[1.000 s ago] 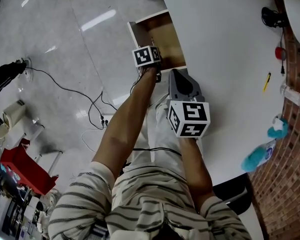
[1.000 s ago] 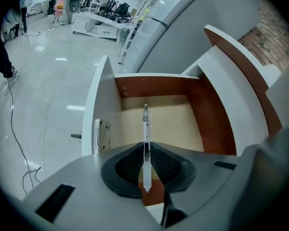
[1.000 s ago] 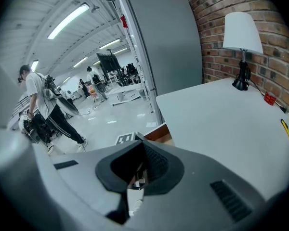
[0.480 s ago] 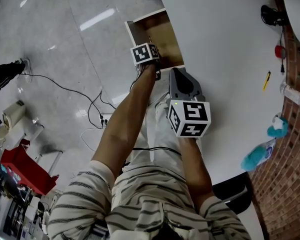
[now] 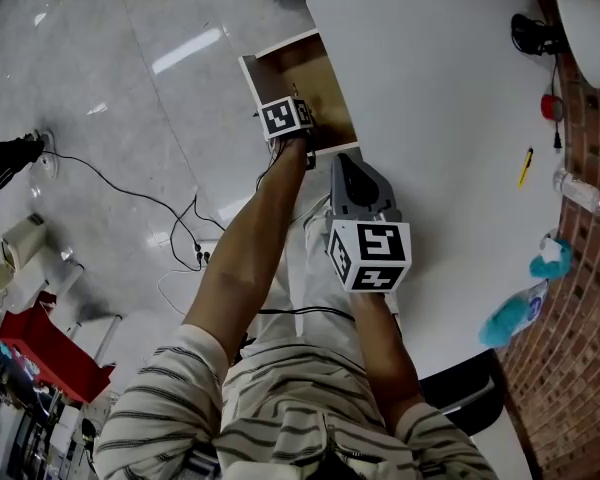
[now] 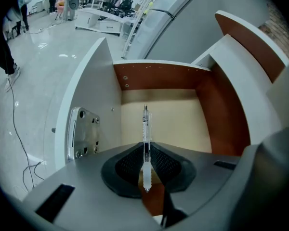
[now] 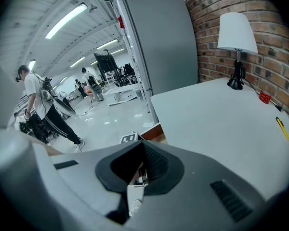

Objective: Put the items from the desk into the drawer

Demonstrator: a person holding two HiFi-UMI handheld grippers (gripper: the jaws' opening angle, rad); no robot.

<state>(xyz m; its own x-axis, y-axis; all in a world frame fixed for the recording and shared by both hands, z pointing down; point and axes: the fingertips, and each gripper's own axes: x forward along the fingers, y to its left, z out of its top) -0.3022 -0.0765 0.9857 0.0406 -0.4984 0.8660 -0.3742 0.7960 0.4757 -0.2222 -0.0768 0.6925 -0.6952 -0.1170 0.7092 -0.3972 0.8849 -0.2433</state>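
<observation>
Left gripper view: our left gripper point(image 6: 145, 150) still keeps its jaws pinched on the pen point(image 6: 145, 126) over the open drawer point(image 6: 183, 124), barely shifted, so we judge release comes next. Right gripper point(image 7: 140, 165) jaws closed, empty.

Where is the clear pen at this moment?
In the left gripper view, the clear pen is clamped in the left tool, over the open drawer.

White desk point(image 5: 450, 118), brown drawer point(image 5: 315, 73), black-and-white striped shirt point(image 5: 280, 398), red-brick wall point(image 5: 580, 308)
</observation>
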